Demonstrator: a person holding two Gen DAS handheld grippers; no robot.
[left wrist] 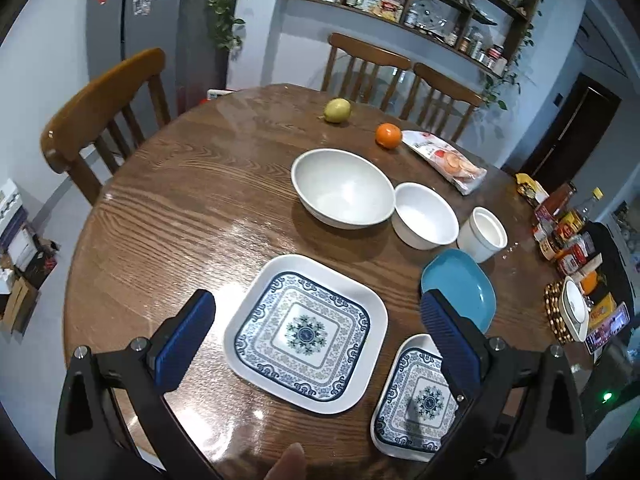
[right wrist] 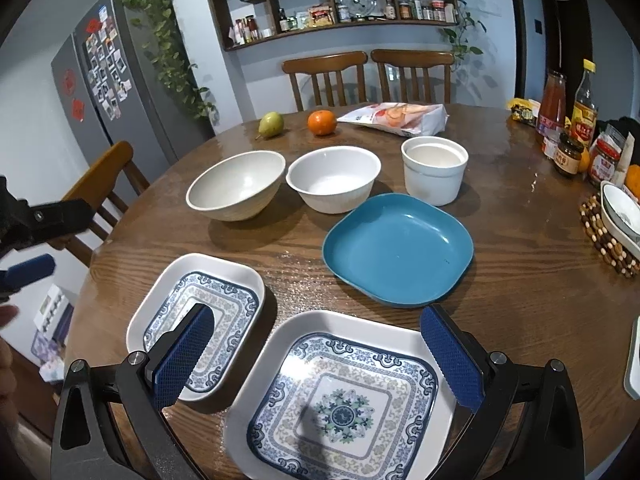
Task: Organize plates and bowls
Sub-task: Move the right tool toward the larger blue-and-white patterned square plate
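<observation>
Both the left gripper and right gripper hang spread wide and empty. Low in frame, three square plates lie unstacked, probably awaiting nesting: large blue-patterned plate, smaller patterned plate, plain blue plate.

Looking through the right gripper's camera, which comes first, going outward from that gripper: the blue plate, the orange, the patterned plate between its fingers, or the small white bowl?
From the right gripper, nearest first:
1. Large patterned plate, directly beneath the open fingers.
2. Blue plate, just beyond, slightly right.
3. Small white bowl, behind the blue plate, centre.
4. Orange, far side of the table, beside the pear.
</observation>
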